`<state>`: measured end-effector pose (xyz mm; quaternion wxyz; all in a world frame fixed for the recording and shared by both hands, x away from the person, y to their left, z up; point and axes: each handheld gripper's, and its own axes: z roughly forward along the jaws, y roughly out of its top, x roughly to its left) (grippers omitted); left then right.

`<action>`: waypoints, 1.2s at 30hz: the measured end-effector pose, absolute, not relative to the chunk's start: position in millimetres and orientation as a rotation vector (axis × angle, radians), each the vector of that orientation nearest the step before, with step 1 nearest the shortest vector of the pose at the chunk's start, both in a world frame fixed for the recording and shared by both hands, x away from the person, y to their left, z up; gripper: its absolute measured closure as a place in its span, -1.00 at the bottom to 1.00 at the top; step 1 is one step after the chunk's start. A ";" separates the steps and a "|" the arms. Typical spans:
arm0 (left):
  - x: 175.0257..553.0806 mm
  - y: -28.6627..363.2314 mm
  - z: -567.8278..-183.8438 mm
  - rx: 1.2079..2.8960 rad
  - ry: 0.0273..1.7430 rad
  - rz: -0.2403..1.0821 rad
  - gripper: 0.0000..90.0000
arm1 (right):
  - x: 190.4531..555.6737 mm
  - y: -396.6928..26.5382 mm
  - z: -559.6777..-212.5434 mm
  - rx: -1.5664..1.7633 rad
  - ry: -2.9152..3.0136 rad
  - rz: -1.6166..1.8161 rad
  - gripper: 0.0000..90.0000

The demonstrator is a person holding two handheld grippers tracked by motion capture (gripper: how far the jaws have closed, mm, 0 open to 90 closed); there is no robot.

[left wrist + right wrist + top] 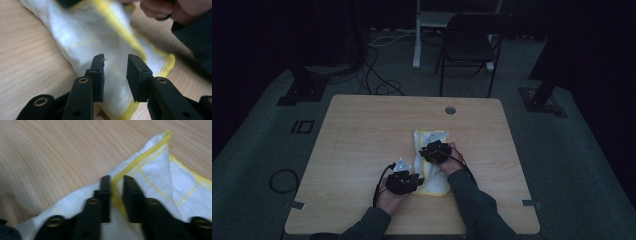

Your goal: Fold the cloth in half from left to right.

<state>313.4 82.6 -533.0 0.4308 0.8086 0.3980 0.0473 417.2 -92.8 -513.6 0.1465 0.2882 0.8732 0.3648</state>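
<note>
A white cloth with a yellow hem (428,138) lies crumpled on the wooden table (362,130), right of centre. My left gripper (404,182) sits at the cloth's near left edge. In the left gripper view its jaws (115,62) stand open just over the cloth (82,32), with nothing pinched between them. My right gripper (435,151) rests on the cloth's middle. In the right gripper view its jaws (117,182) are nearly together, with the yellow hem of the cloth (155,170) caught between them and a fold rising to a peak beyond.
The person's right hand (160,8) and dark sleeve show at the top right of the left gripper view. A round cable hole (450,110) is near the table's far edge. A black folding chair (469,45) stands behind the table. Cables lie on the floor.
</note>
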 end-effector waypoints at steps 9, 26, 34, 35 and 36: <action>305.6 84.0 -537.0 2.031 0.988 0.122 0.52 | 426.5 -115.3 -502.8 0.906 2.430 1.082 0.99; 298.9 86.6 -541.7 2.054 0.991 0.137 0.52 | 468.3 -156.0 -482.8 1.051 2.292 1.126 0.99; 295.1 85.4 -542.6 2.051 1.001 0.139 0.53 | 485.4 -165.6 -479.0 1.116 2.226 1.067 0.99; 294.9 85.4 -542.5 2.052 1.000 0.140 0.53 | 487.4 -166.9 -478.5 1.131 2.216 1.066 0.97; 294.7 85.5 -542.6 2.052 0.998 0.140 0.53 | 488.8 -168.1 -477.9 1.144 2.204 1.066 0.89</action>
